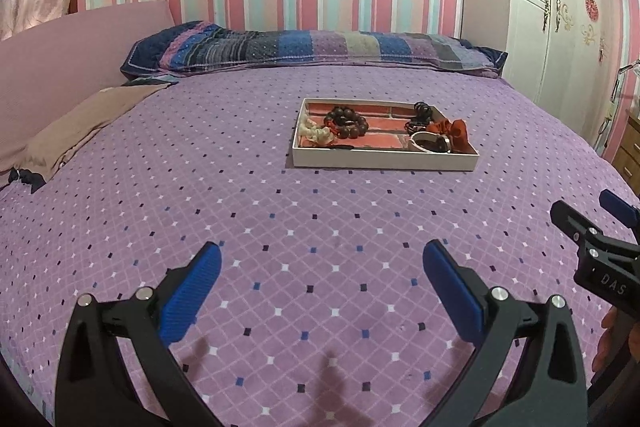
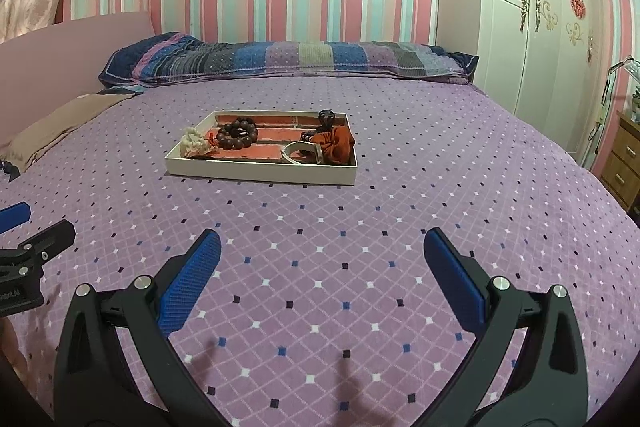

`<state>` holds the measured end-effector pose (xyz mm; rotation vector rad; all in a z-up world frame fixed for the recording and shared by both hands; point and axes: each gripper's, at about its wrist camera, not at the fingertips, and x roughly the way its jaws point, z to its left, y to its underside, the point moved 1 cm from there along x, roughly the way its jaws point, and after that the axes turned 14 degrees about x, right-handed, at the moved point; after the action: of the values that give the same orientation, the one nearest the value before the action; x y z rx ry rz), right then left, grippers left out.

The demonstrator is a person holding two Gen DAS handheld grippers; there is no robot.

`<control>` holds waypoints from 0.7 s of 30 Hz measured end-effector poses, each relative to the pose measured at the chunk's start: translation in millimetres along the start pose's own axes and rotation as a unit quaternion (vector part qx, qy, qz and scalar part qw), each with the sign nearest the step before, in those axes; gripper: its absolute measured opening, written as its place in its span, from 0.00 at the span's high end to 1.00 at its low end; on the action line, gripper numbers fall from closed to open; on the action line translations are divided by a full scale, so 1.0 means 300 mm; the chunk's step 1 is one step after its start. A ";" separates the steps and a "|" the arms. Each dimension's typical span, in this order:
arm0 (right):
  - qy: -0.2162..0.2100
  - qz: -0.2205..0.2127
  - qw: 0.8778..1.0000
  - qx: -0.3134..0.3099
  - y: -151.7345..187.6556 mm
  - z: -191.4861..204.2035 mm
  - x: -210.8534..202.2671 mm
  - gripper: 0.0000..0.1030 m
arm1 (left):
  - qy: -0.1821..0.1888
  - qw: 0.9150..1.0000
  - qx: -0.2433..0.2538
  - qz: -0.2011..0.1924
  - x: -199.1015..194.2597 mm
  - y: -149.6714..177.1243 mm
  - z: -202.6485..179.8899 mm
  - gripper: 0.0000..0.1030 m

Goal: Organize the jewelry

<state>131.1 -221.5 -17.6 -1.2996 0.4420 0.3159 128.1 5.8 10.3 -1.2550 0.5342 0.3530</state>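
Observation:
A shallow white tray [image 1: 384, 160] with a red brick-print floor lies on the purple bed; it also shows in the right wrist view [image 2: 260, 174]. In it lie a dark wooden bead bracelet [image 1: 346, 123] [image 2: 237, 139], a cream bracelet [image 1: 316, 134] [image 2: 194, 142], black hair ties [image 1: 421, 111] [image 2: 327, 118], an orange scrunchie [image 1: 451, 131] [image 2: 335, 144] and a white bangle [image 1: 428, 143] [image 2: 300, 151]. My left gripper [image 1: 322, 253] is open and empty, well short of the tray. My right gripper [image 2: 322, 241] is open and empty, also short of the tray.
The purple diamond-pattern bedspread [image 1: 280, 247] fills the foreground. A striped long pillow [image 1: 316, 47] lies along the far wall. A brown cloth [image 1: 80, 125] lies at the left. A white wardrobe [image 2: 540, 19] and a wooden drawer unit [image 2: 624, 159] stand at the right.

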 end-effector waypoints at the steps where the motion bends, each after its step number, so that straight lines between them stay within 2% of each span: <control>1: 0.000 0.001 1.000 0.000 0.002 0.001 -0.001 0.04 | -0.001 1.000 0.001 0.001 0.000 0.000 0.001 0.04; 21: -0.003 0.001 1.000 0.004 0.001 0.013 -0.018 0.04 | -0.007 1.000 0.001 -0.007 0.000 -0.017 0.004 0.04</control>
<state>126.7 -217.6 -14.5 -1.2904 0.4388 0.3193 131.1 5.4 14.6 -1.2532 0.5139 0.3502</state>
